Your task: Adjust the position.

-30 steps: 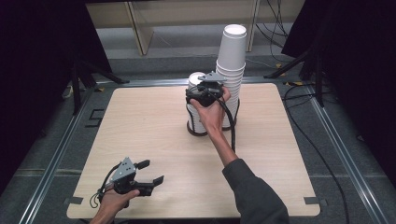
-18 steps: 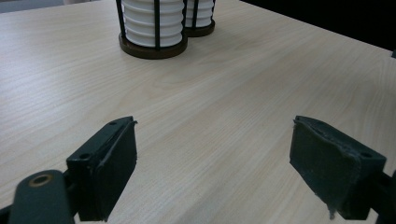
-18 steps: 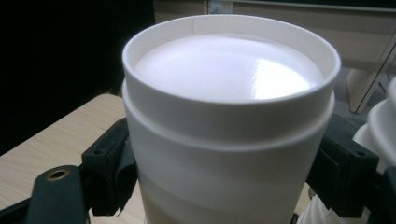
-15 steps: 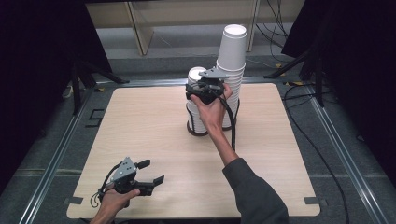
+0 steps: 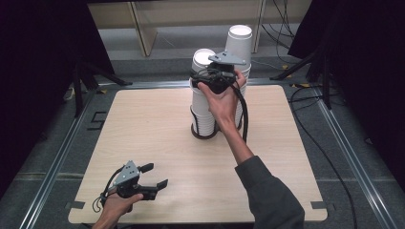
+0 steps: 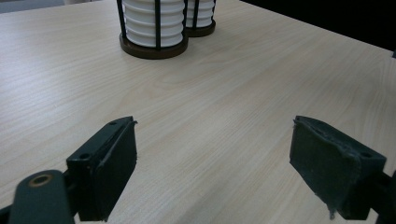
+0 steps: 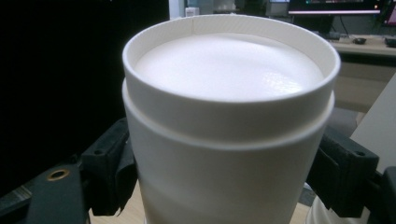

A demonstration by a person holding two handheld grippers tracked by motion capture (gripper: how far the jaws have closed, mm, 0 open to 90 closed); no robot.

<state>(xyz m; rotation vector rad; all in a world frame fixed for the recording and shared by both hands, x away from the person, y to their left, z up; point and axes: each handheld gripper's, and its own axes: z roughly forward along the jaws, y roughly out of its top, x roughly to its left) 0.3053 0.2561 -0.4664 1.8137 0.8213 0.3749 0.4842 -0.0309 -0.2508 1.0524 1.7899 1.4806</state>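
Pale wood-grain surface (image 5: 143,124), smooth, matte. Two wire-caged stacks of white ribbed paper cups (image 5: 204,102) stand at its far middle. Right hand-held gripper (image 5: 210,75) clamps the nearer stack's top cup (image 7: 229,116), likely to lift it. Left hand-held gripper (image 5: 154,175) rests near front edge, jaws wide, idle.

The left gripper (image 6: 212,175) is seen low over a pale wood-grain surface (image 6: 224,102), its two black jaws set wide apart with nothing between them. Farther off, two stacks of white ribbed paper cups (image 6: 152,18) are held upright in dark wire racks with round bases (image 6: 154,49), side by side.
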